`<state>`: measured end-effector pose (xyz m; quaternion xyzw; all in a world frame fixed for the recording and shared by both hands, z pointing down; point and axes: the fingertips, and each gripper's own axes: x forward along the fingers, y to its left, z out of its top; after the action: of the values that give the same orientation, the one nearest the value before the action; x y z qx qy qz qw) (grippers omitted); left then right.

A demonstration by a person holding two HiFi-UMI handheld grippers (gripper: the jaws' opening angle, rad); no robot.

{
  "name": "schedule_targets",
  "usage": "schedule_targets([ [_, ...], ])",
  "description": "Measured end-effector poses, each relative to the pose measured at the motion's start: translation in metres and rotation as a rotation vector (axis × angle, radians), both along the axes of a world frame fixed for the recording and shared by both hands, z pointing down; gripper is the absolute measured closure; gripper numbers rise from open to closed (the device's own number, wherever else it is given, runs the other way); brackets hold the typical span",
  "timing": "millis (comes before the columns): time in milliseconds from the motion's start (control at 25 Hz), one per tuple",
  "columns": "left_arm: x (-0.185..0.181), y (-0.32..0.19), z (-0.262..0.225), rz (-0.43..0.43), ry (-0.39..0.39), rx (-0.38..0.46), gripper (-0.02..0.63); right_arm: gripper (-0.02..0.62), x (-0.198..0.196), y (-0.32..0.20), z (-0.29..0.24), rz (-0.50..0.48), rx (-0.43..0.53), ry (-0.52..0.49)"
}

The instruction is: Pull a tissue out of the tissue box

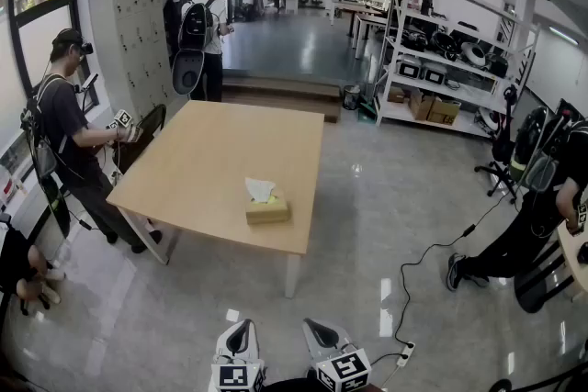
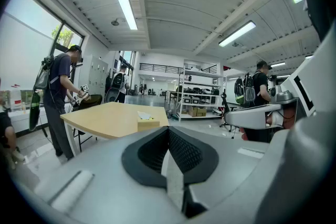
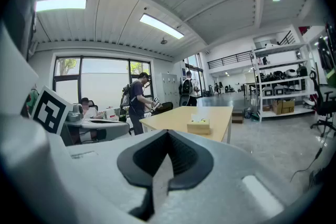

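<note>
A tissue box (image 1: 267,211) sits on a wooden table (image 1: 211,165) over a glossy floor (image 1: 386,207) near shelves (image 1: 446,69), while the left gripper (image 1: 241,337) and right gripper (image 1: 322,335) are closed and empty.

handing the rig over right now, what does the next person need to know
Left tongs: shut, nothing in them.
Right tongs: shut, nothing in them.
Both are held low in front of the wearer, well short of the table, with open floor between.
Tissue box: on the table near its near edge, with a white tissue standing up out of the top.
A person stands at the table's left side.
Done: nothing yet.
Left: walk up, open one pair of tongs, pinch the tissue and pull it out.
</note>
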<state>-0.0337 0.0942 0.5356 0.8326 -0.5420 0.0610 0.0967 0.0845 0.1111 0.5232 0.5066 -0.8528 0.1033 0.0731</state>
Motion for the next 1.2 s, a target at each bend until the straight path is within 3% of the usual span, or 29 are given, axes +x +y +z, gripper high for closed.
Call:
schedule_targets([
  [800,0.005,0.007,-0.006,-0.018,0.007,0.007,0.588,0.604,0.009,0.007,0.000,0.006,0.007,-0.002],
  [1200,0.016,-0.022,-0.001,-0.080,0.019,0.022,0.588,0.603,0.019,-0.038,0.003,-0.019,0.008,-0.016],
])
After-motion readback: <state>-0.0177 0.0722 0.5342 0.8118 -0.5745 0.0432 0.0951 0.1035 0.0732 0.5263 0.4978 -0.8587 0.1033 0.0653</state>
